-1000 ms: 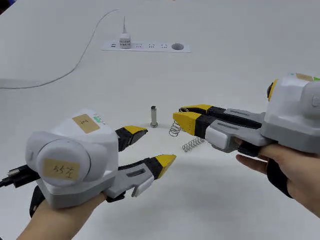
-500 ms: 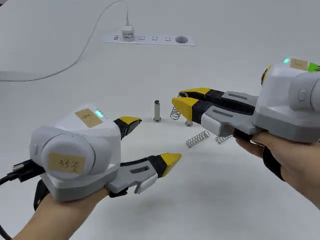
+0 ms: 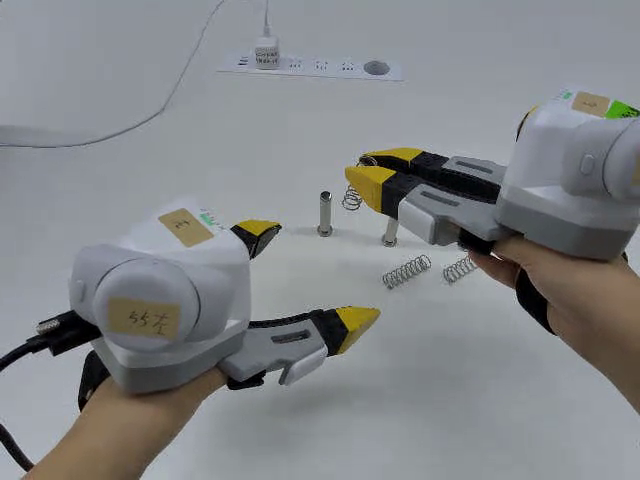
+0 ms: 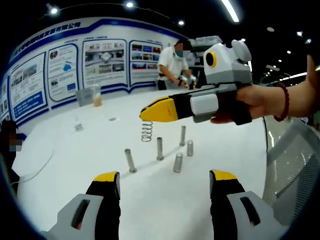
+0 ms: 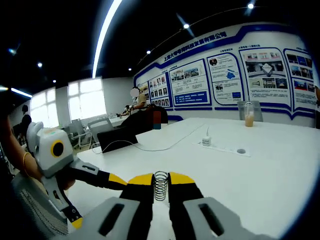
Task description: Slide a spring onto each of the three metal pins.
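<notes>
Left gripper (image 3: 308, 276): held low at the near left of the head view. Its yellow-tipped jaws are spread wide with nothing between them, and they face the pins.

Right gripper (image 3: 358, 175): comes in from the right, its jaws pressed together on the held spring. In the left gripper view it hangs above the pins.

Held spring (image 3: 352, 198): pinched at its upper end between the yellow tips. It hangs down and appears clear of the table (the right gripper view shows it upright in the narrow gap between the jaws).

Pins: three stand upright and bare on the white table (image 3: 480, 400), in a row running away from the left gripper. They are the near pin (image 4: 130, 160), the middle pin (image 4: 159, 148) and the far pin (image 4: 182, 136). In that view the held spring's lower end hangs near the top of the middle pin, a little to its left and not on it.

Loose springs: the first loose spring (image 3: 407, 271) and the second loose spring (image 3: 459, 267) lie on their sides just beside the pins, below the right gripper. They are near each other but apart.

Far side of the table: a white power strip (image 3: 310, 66) with a charger (image 3: 266, 50) plugged in. A cable (image 3: 170, 95) trails off to the left.
</notes>
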The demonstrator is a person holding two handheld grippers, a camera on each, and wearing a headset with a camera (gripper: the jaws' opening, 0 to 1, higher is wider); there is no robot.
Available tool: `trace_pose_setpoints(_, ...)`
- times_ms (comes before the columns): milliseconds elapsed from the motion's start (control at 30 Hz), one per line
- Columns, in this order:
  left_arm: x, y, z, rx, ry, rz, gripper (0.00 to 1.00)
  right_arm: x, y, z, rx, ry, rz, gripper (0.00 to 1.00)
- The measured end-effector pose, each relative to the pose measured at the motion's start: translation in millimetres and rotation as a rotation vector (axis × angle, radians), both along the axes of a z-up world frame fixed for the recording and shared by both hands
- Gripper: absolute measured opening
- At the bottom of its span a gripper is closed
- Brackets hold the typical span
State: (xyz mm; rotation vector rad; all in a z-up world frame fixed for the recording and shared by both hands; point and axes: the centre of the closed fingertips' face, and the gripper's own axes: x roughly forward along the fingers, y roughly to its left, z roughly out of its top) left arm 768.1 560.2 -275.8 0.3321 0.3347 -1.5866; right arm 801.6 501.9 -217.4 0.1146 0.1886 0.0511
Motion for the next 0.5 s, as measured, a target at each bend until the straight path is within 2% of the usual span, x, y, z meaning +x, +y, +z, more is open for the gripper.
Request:
trace_pose_setpoints(133, 0.2, -0.5, -0.8, -0.004, 0.005, 0.002, 0.79, 7.4, -2.5, -1.1, -0.009, -0.004, -0.008, 0.11)
trace_pose_setpoints(500, 0.6, -1.0, -3.0, 0.0, -0.008, 0.002, 0.89, 23.2, -4.6, -9.1, -0.034, -0.004, -0.016, 0.11)
